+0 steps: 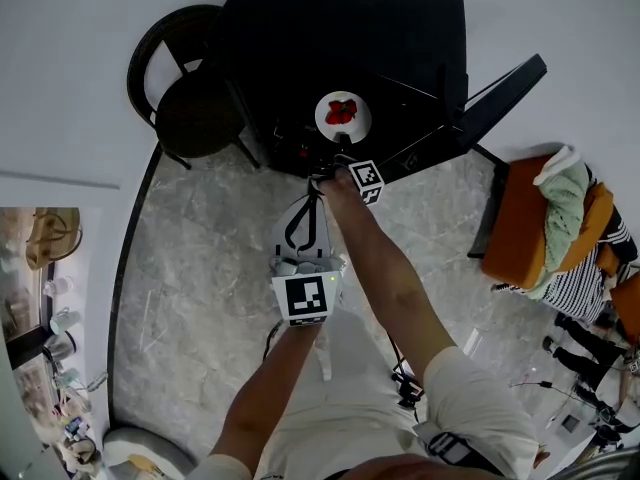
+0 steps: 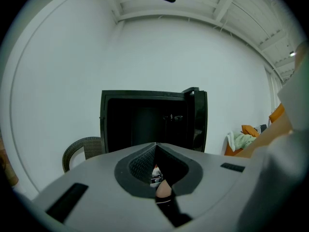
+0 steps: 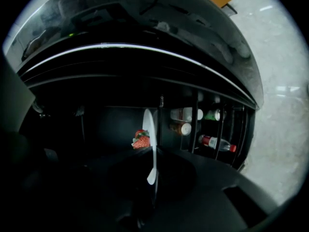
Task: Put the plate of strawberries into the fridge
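Note:
A white plate (image 1: 343,116) with red strawberries (image 1: 341,111) sits level inside the open black fridge (image 1: 340,28). My right gripper (image 1: 342,152) is shut on the plate's near rim. In the right gripper view the plate (image 3: 148,129) shows edge-on between the jaws of the right gripper (image 3: 154,151), with the strawberries (image 3: 141,140) to its left, in the dark fridge interior. My left gripper (image 1: 317,182) hangs lower, in front of the fridge, its jaws together on nothing. In the left gripper view, that gripper (image 2: 155,145) faces the fridge (image 2: 145,122) from a short distance.
The fridge door (image 1: 490,103) stands open to the right, its shelves holding bottles (image 3: 217,144). A dark wicker chair (image 1: 190,98) stands left of the fridge. An orange seat with clothes (image 1: 550,218) is on the right. The floor is grey marble.

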